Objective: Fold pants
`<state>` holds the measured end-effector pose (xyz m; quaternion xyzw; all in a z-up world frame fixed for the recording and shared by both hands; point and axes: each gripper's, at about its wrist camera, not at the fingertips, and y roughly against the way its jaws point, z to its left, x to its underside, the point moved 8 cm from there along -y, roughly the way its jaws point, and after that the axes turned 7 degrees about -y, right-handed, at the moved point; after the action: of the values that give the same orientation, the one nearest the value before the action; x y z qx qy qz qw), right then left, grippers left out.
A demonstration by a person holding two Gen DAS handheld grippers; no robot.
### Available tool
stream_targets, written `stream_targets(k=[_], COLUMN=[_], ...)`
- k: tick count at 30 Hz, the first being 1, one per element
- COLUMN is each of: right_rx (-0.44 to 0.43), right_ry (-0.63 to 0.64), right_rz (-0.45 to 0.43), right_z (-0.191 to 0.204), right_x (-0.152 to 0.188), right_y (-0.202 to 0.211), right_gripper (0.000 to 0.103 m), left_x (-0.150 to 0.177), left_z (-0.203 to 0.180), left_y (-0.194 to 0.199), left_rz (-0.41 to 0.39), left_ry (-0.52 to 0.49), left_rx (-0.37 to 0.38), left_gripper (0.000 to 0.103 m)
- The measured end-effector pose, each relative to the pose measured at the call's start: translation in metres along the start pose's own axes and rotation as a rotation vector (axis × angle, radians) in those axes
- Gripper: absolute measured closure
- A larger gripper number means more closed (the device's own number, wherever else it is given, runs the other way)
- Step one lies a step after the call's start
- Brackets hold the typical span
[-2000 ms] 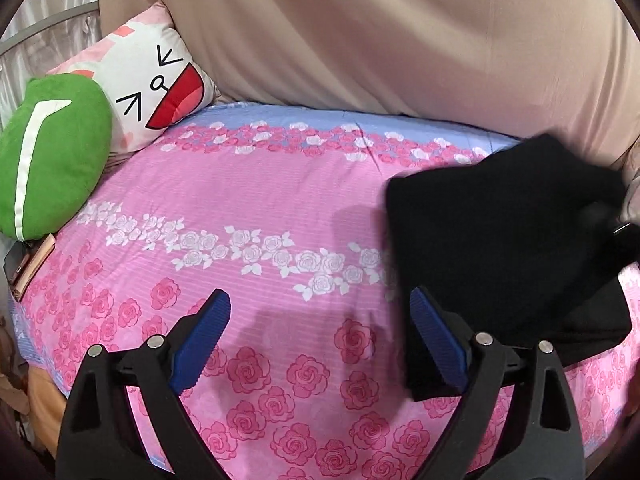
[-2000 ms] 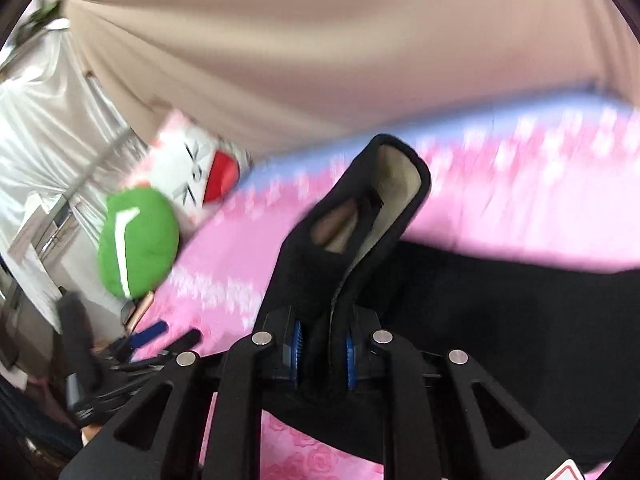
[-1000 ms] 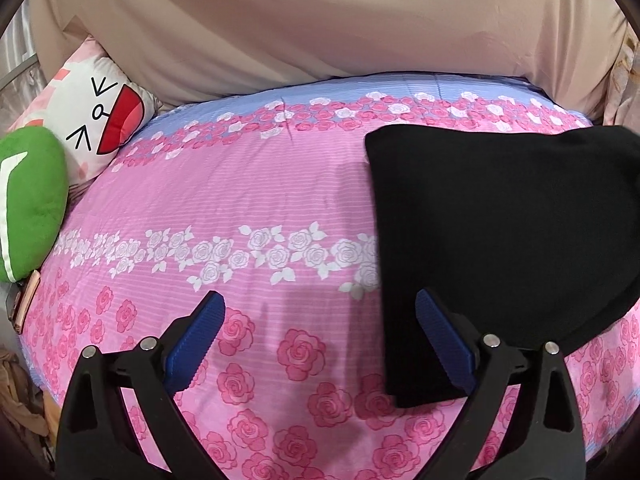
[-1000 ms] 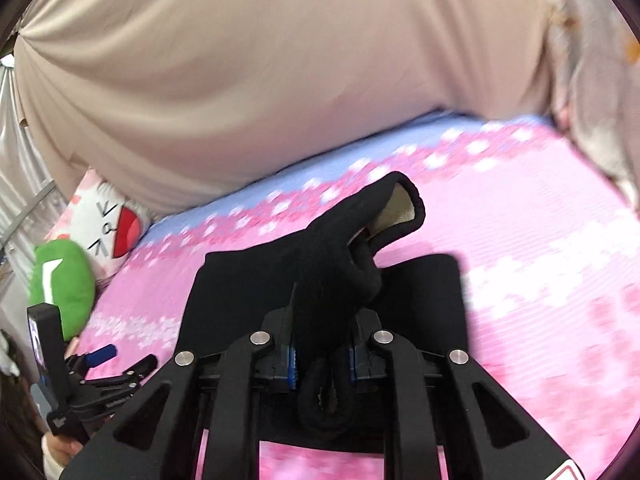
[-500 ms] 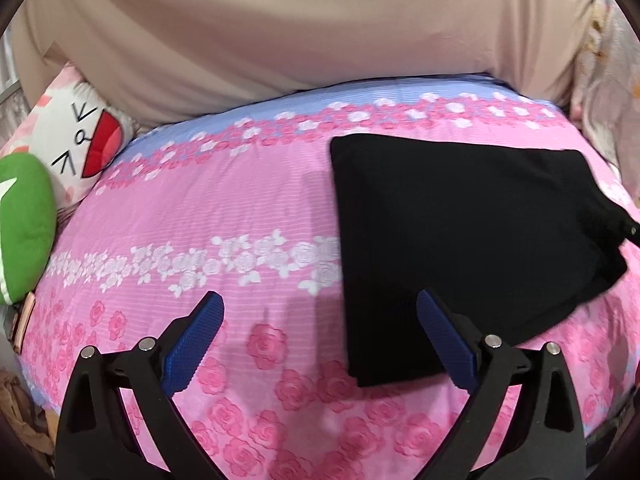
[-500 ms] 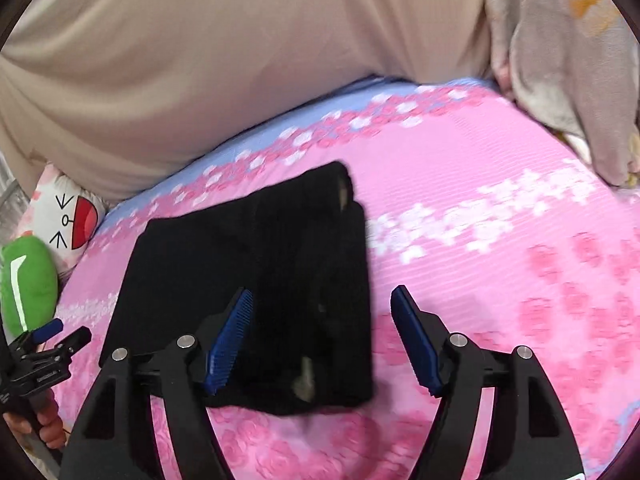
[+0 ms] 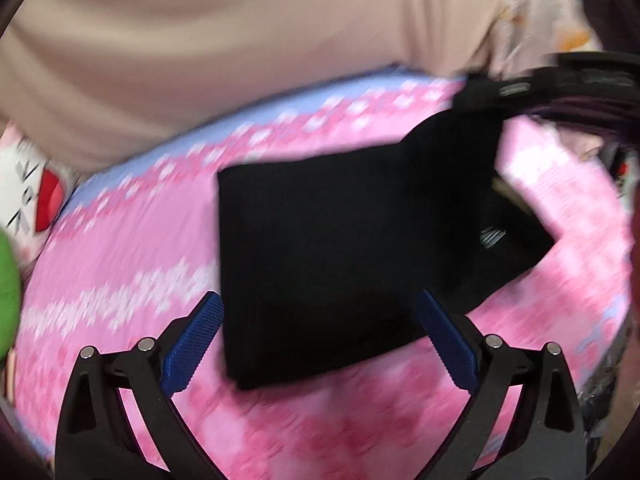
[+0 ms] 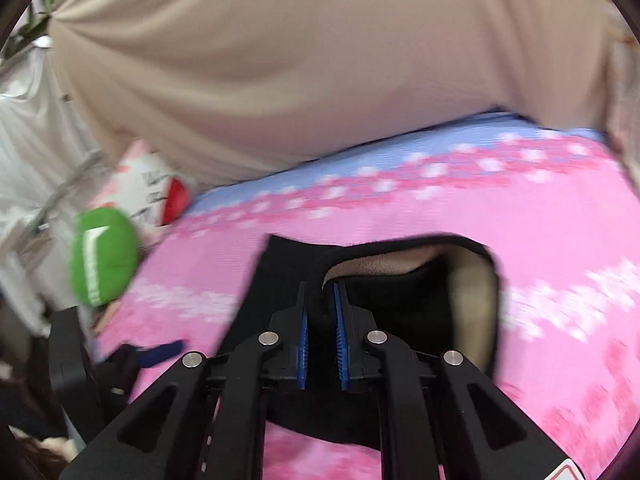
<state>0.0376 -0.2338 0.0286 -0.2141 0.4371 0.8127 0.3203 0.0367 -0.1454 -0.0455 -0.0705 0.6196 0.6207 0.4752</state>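
Right wrist view: right tongs (image 8: 320,320) pinch the lifted waistband of the folded black knit pants (image 7: 340,248) on the pink floral bed (image 7: 120,248); left tongs (image 7: 318,340) gape empty, nearest the pants' left edge.

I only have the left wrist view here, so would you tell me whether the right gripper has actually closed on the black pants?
Observer: Yes. In the right wrist view the right gripper is shut on a raised fold of the black pants, with cloth pinched between its blue fingers.
Operator: Thank you. What shows at the lifted part?
Observer: A pale beige lining is exposed where the fabric opens up.
Operator: And how does my left gripper look from there?
Observer: The left gripper sits at the lower left edge of that view, over the pink floral bedsheet; it is too blurred there to judge its opening. The green cushion lies beyond it.
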Motion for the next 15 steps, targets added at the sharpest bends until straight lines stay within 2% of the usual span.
stream_targets(k=[3,4,5,6,7,8,9,11,12,15], right_rx=[-0.068,-0.077,-0.087,-0.088,-0.082,-0.062,-0.024,0.043,0.105,0.203], right_ry=[-0.010,-0.022,-0.044,-0.047,-0.060,-0.063,-0.063,-0.061,-0.048,-0.021], right_rz=[0.074,0.082,0.087,0.089,0.085,0.073,0.051,0.013,-0.003,0.031], right_z=[0.009,0.009,0.007,0.006,-0.001,-0.007,-0.018,-0.038,-0.051,-0.075], right_x=[-0.005,-0.006,-0.008,-0.009,-0.009,-0.009,-0.008,-0.002,0.005,0.029], right_y=[-0.018,-0.020,-0.021,-0.020,-0.016,-0.012,-0.005,0.012,0.021,0.022], right_gripper=[0.091,0.091,0.090,0.087,0.087,0.085,0.076,0.068,0.066,0.066], left_x=[-0.033,-0.042,-0.047,-0.053,-0.056,-0.057,-0.057,-0.059,-0.062,-0.076], left_z=[-0.020,-0.026,-0.029,-0.034,-0.036,-0.036,-0.035,-0.028,-0.022,0.001], left_y=[-0.006,-0.015,-0.024,-0.036,-0.049,-0.061,-0.074,-0.086,-0.087,-0.073], left_rz=[-0.079,-0.079,-0.069,-0.071,-0.050,-0.009,0.031,0.067,0.068,0.009], left_ry=[-0.028,-0.031,-0.033,-0.024,-0.004,0.012,0.039,0.112,0.131,0.170], left_rx=[0.057,0.063,0.069,0.103,0.131,0.154,0.196,0.254,0.265,0.260], left_gripper=[0.006,0.006,0.012,0.042,0.065,0.075,0.095,0.095,0.096,0.096])
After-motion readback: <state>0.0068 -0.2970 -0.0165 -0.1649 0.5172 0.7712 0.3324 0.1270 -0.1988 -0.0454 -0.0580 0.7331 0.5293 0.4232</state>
